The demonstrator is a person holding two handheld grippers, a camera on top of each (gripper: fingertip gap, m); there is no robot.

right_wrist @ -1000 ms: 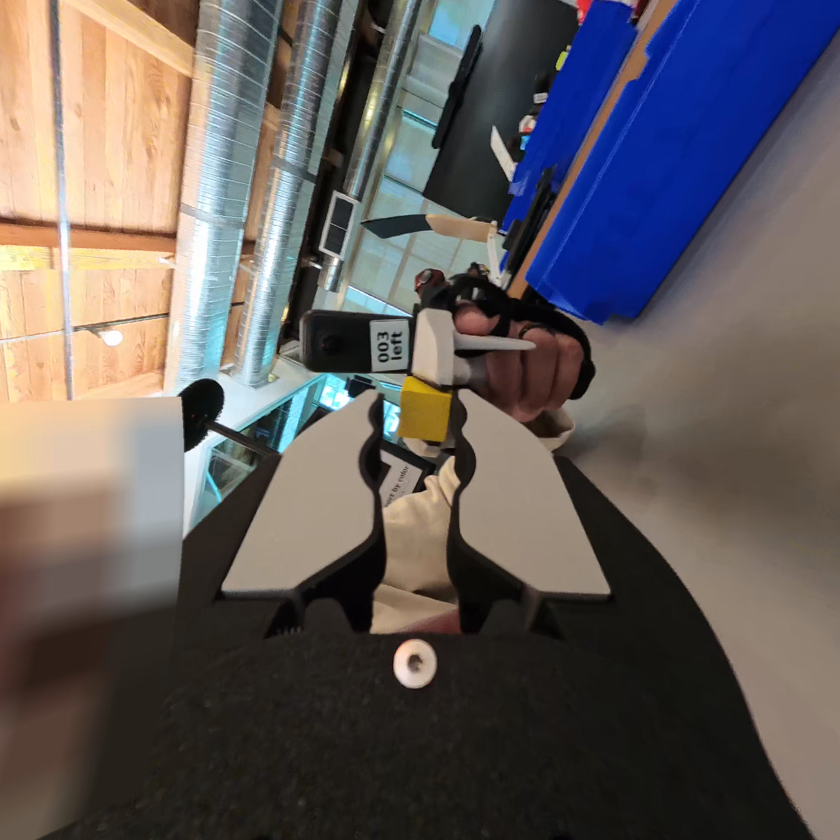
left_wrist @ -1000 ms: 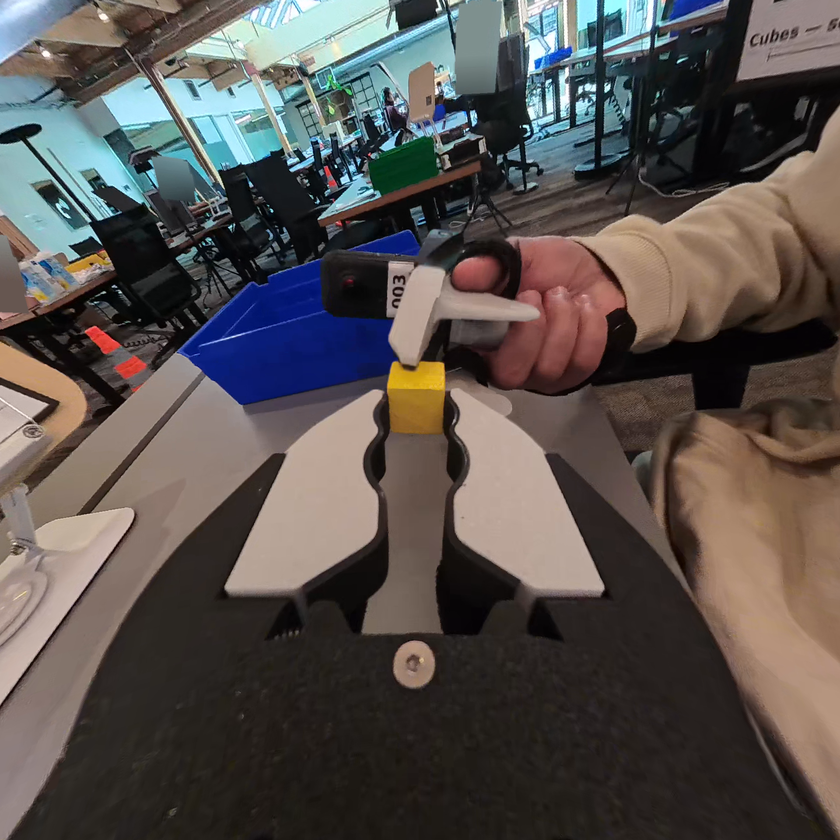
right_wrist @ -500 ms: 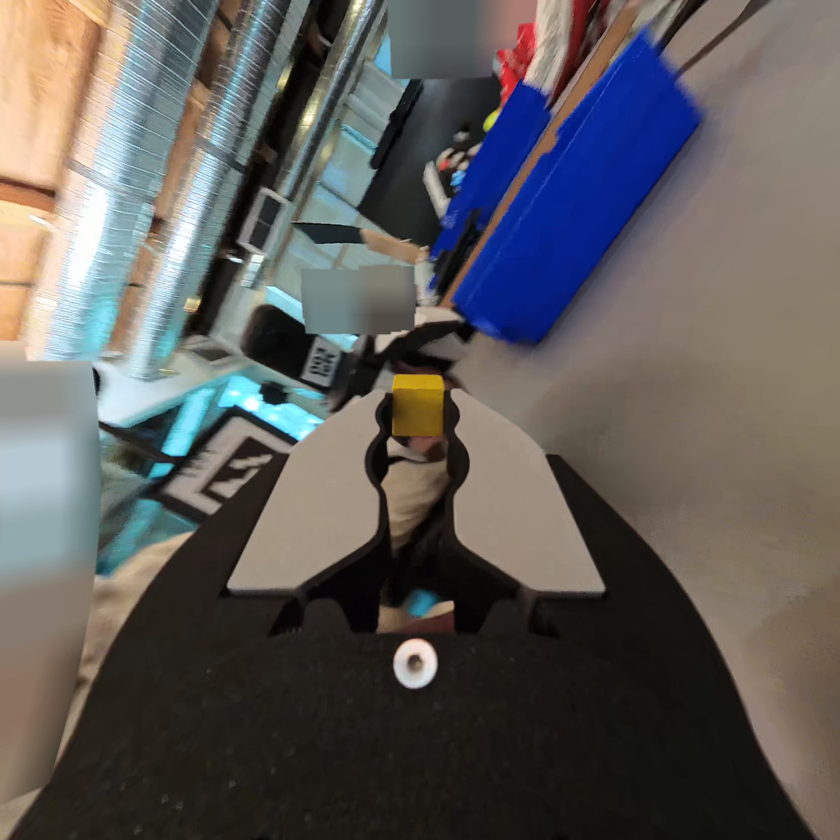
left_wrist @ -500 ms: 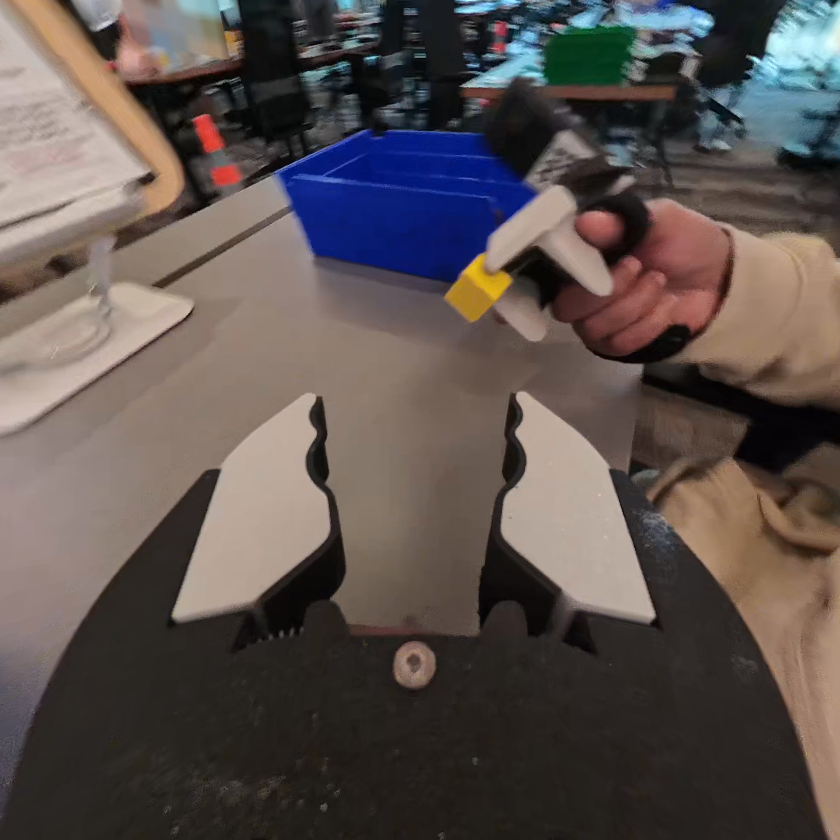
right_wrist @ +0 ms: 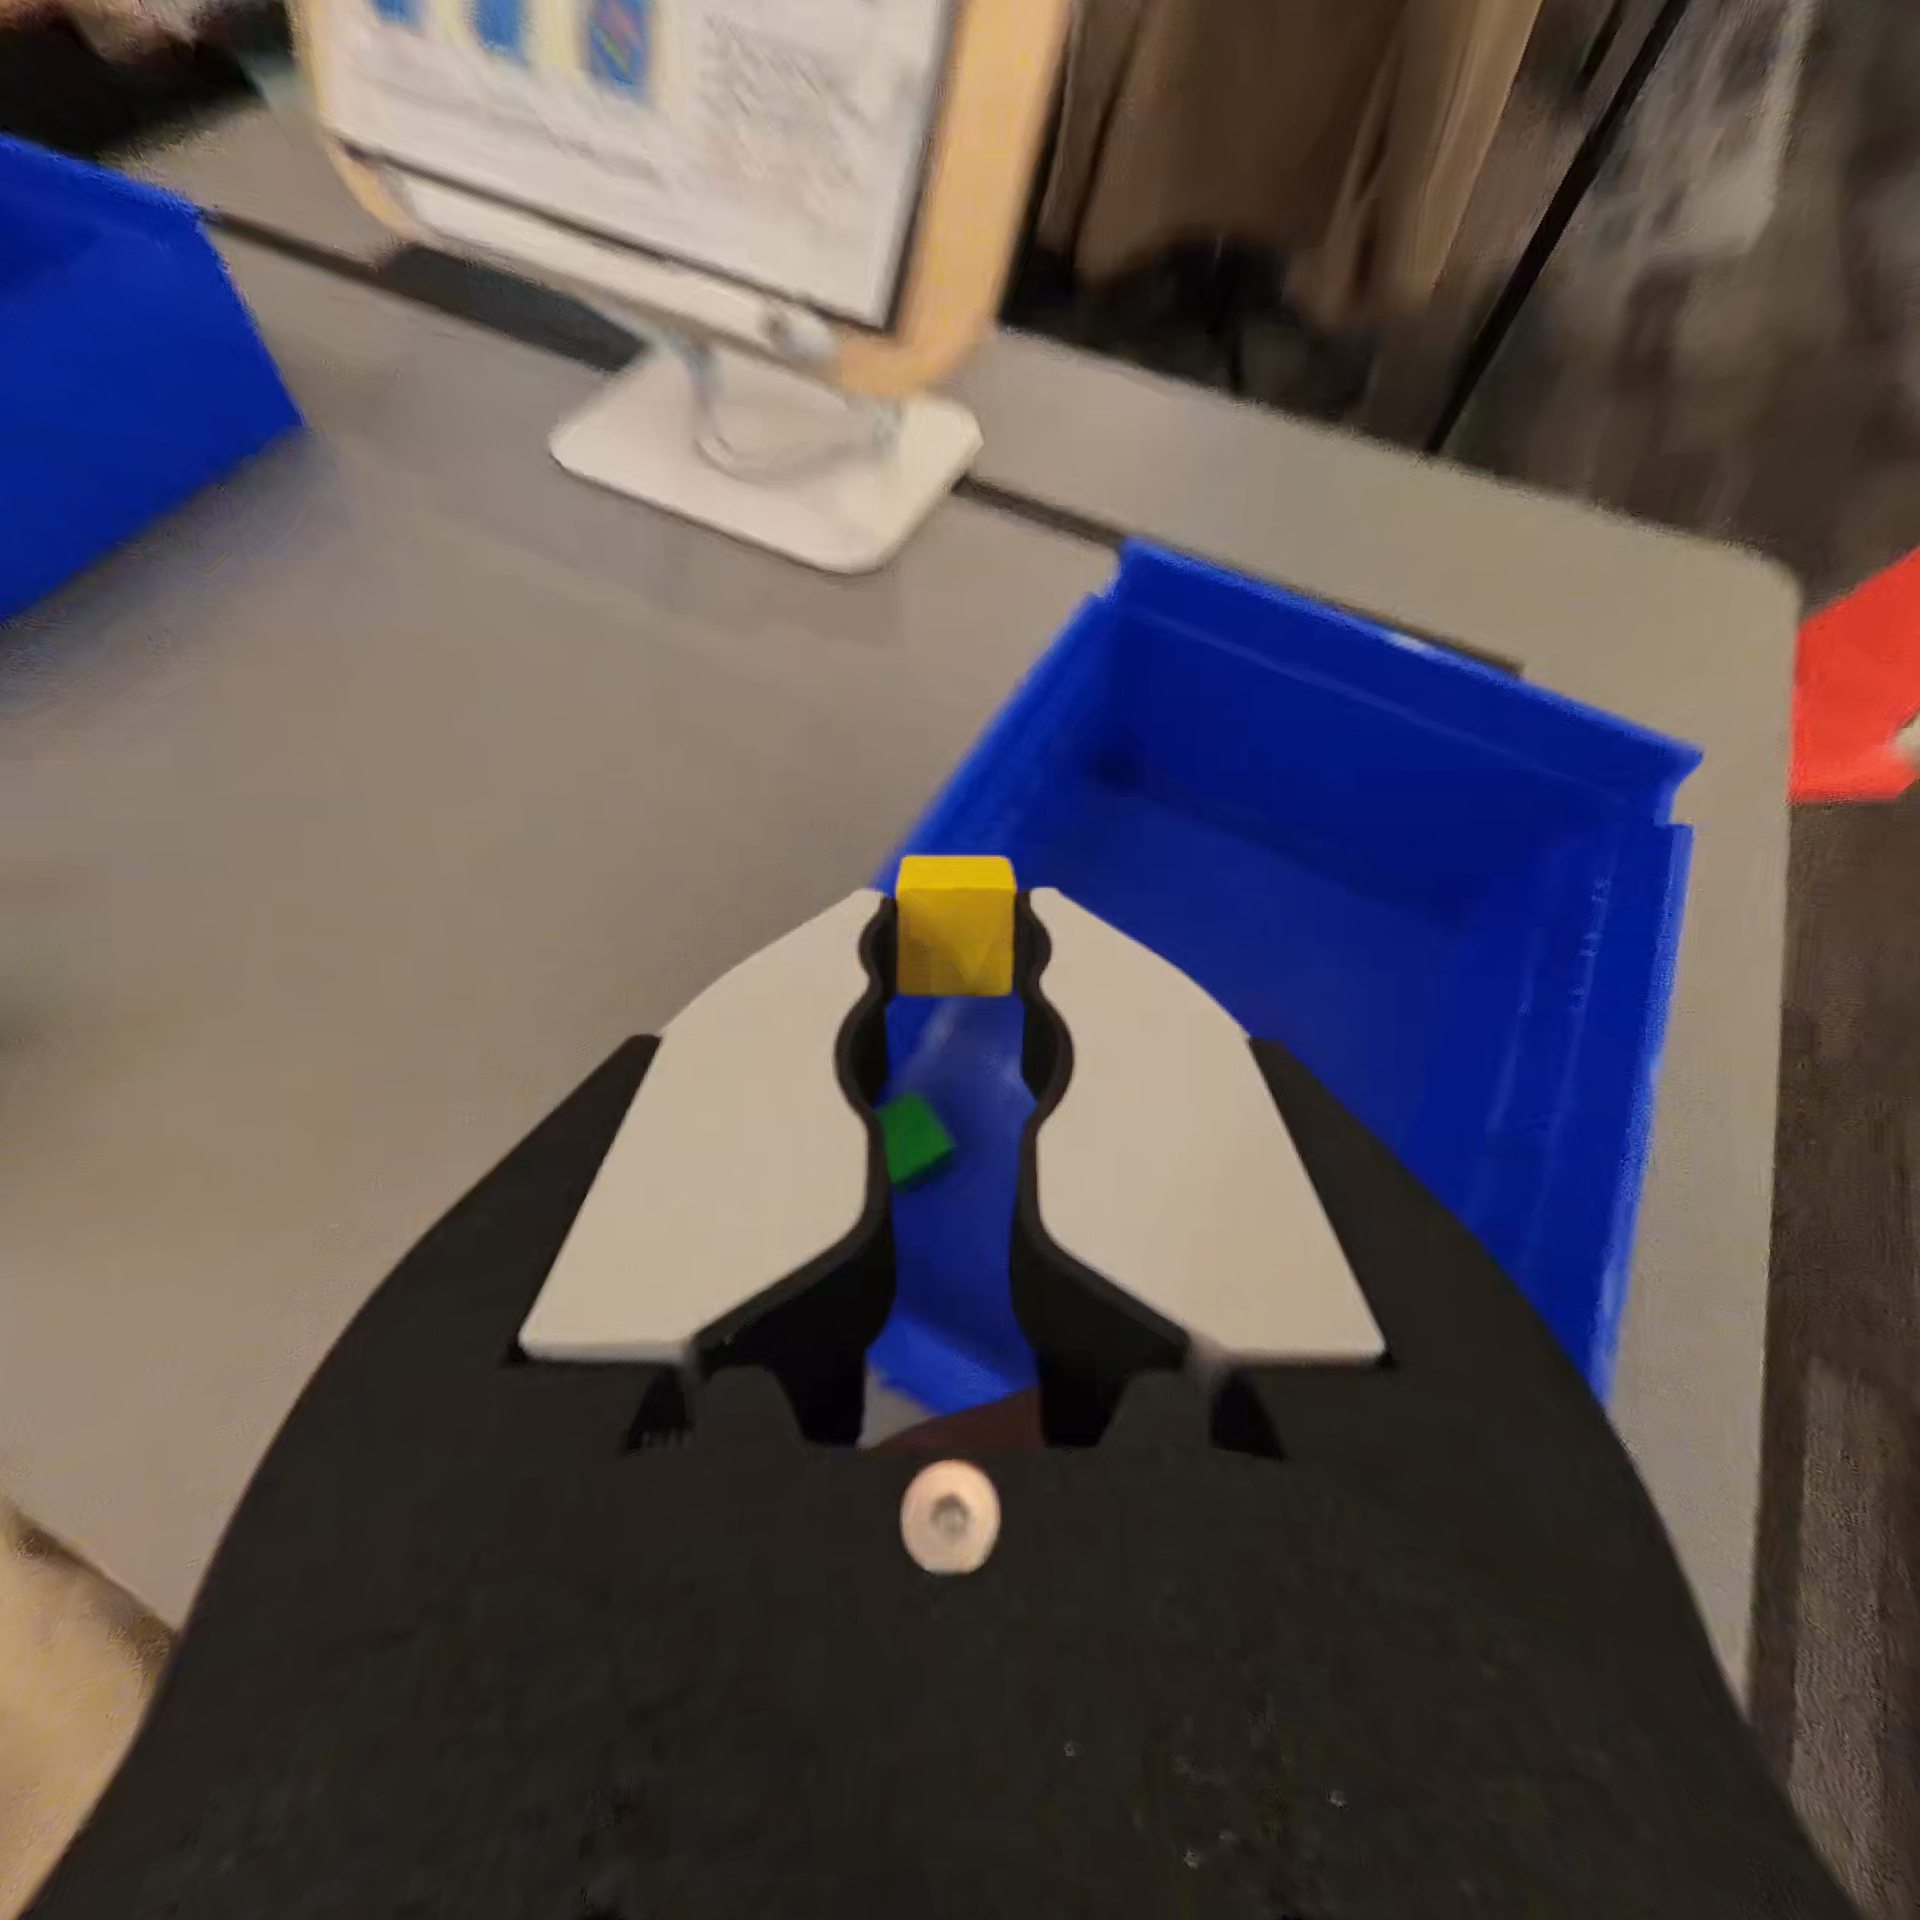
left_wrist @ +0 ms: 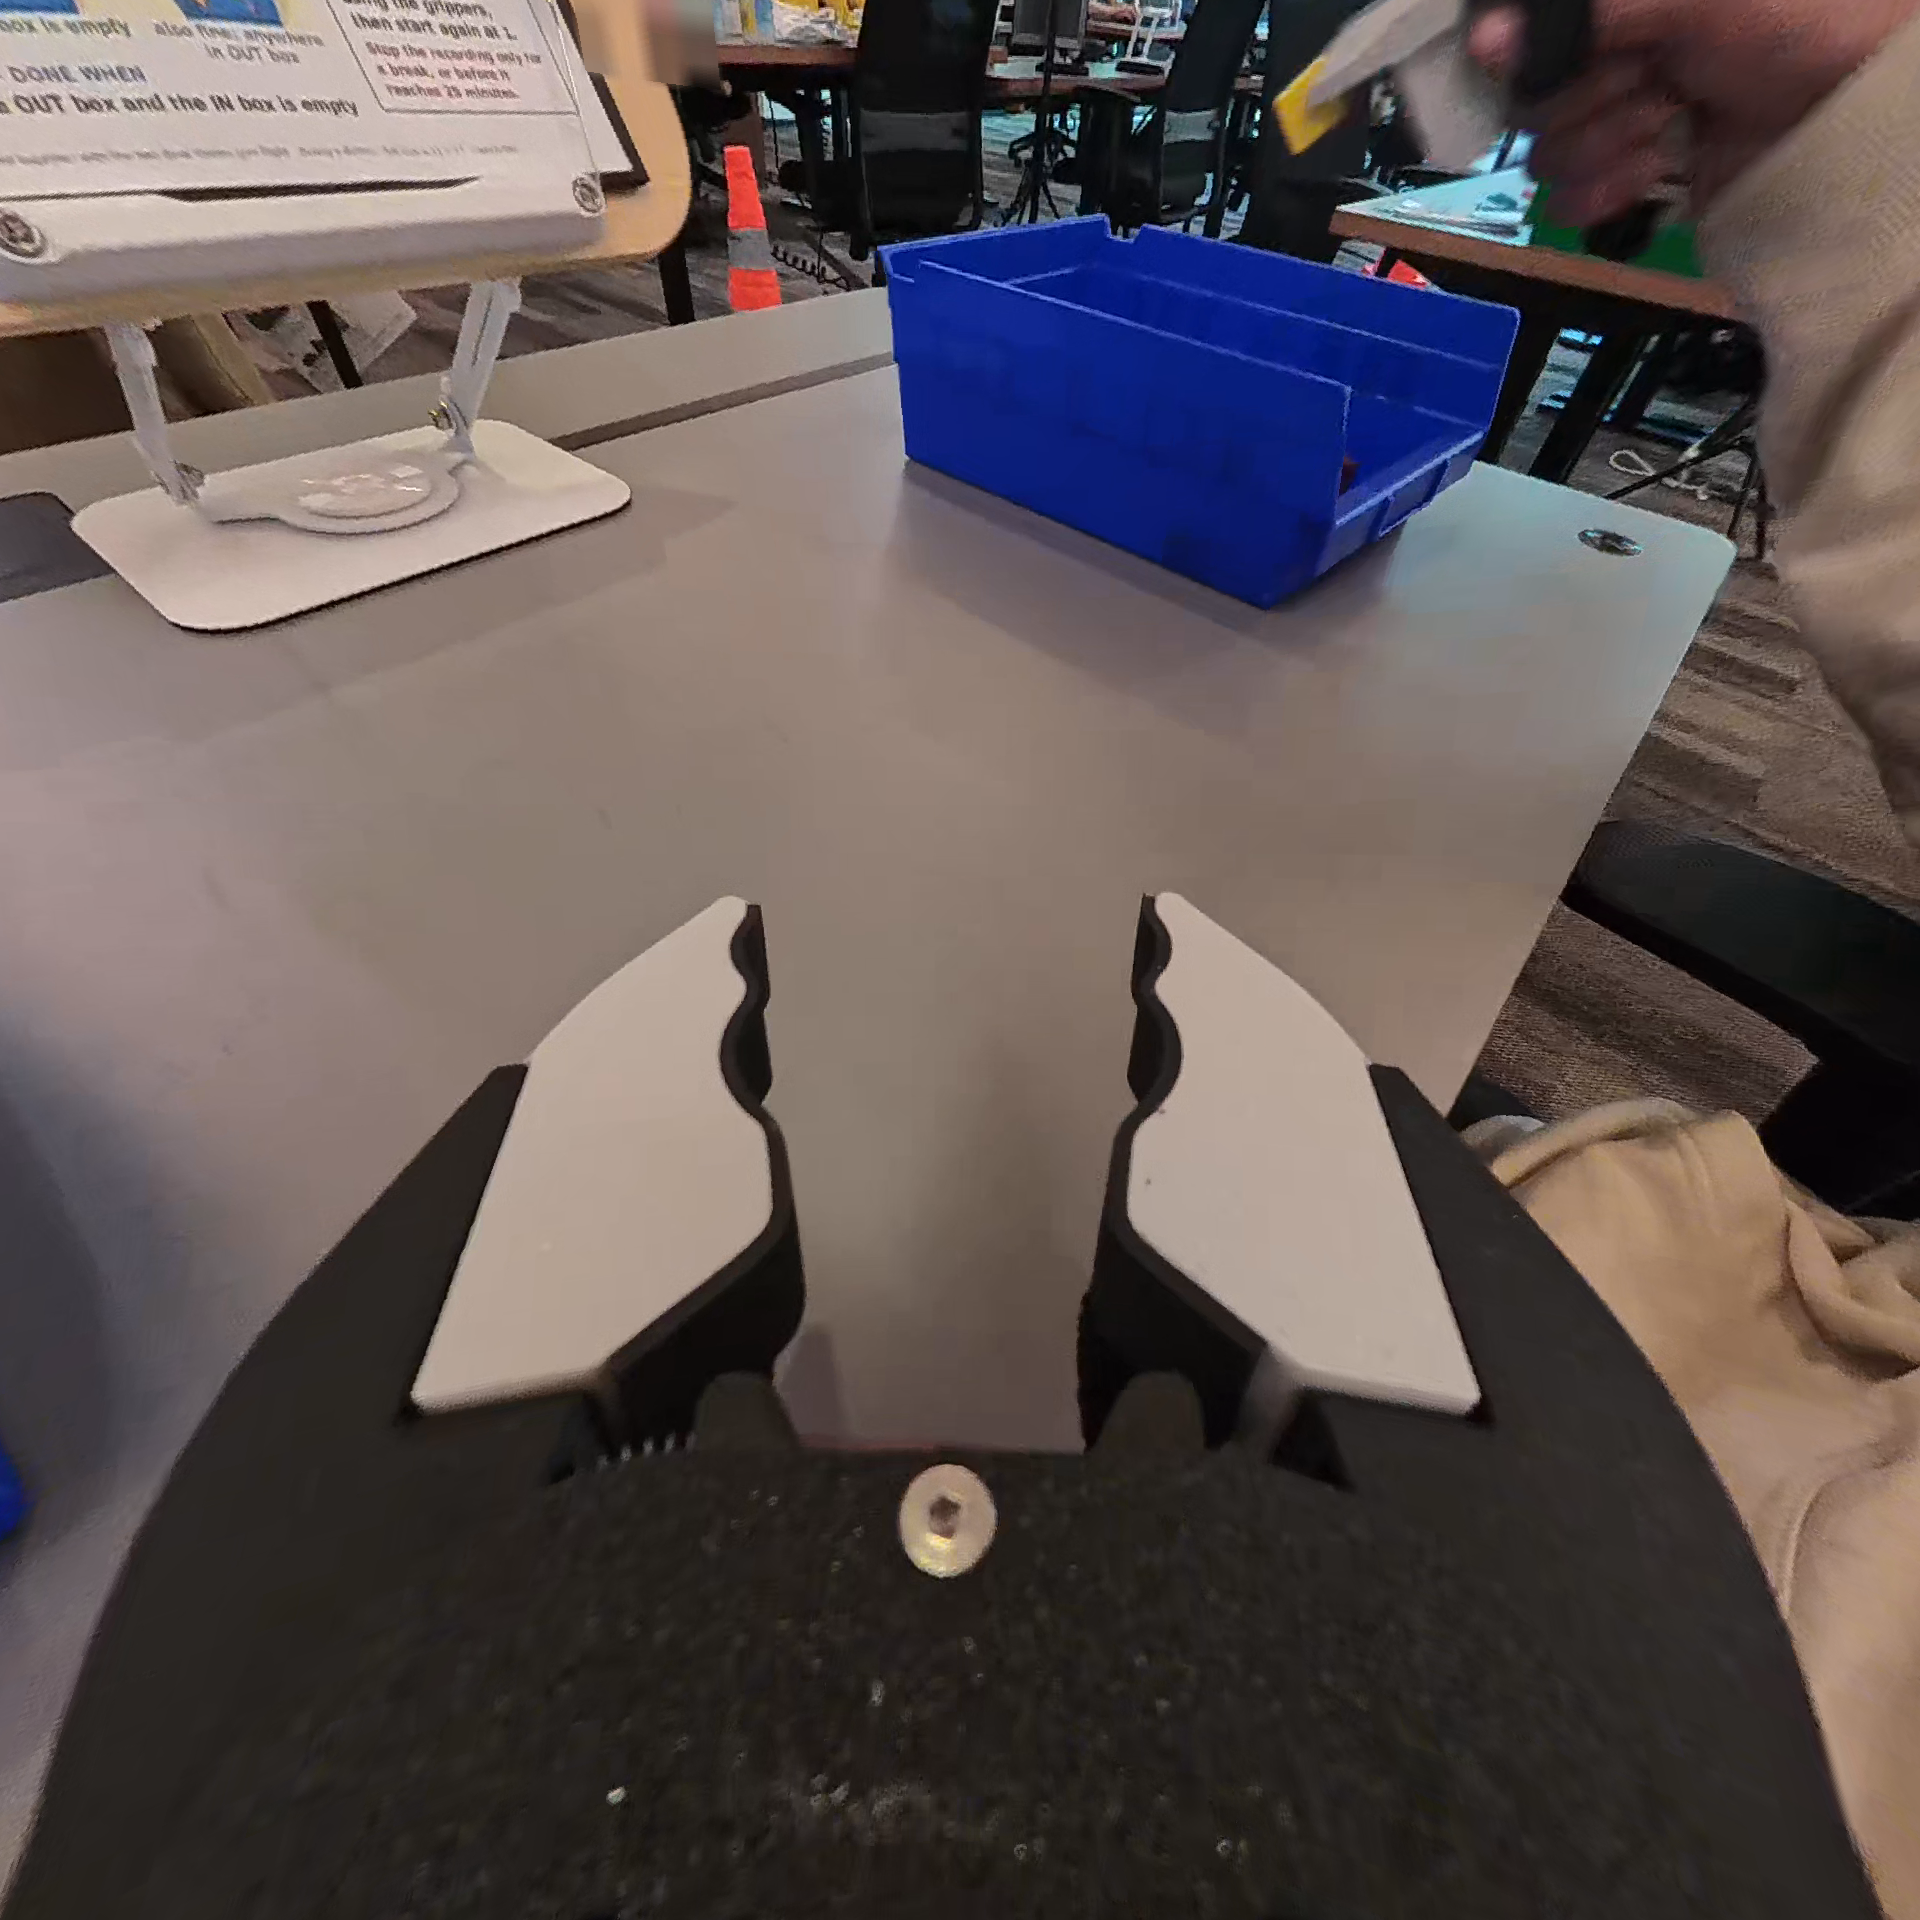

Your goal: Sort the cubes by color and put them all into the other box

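Observation:
My right gripper (right_wrist: 956, 904) is shut on a yellow cube (right_wrist: 954, 930) and holds it over the near left corner of a blue box (right_wrist: 1351, 831). A green cube (right_wrist: 912, 1138) lies in that box, seen between my fingers. My left gripper (left_wrist: 945, 914) is open and empty above the grey table (left_wrist: 727, 727). In the left wrist view the right gripper with the yellow cube (left_wrist: 1304, 109) shows blurred at the top right, above the blue box (left_wrist: 1122, 436).
A white sign stand (left_wrist: 343, 499) with a board of printed sheets stands at the table's back left; it also shows in the right wrist view (right_wrist: 769, 457). A second blue box (right_wrist: 114, 353) is at the far left there. A person's beige sleeve (left_wrist: 1829, 364) is at the right.
The left gripper let go of the yellow cube and opened; the right gripper took it over and swung with it over the blue box. The left gripper drew back over the table.

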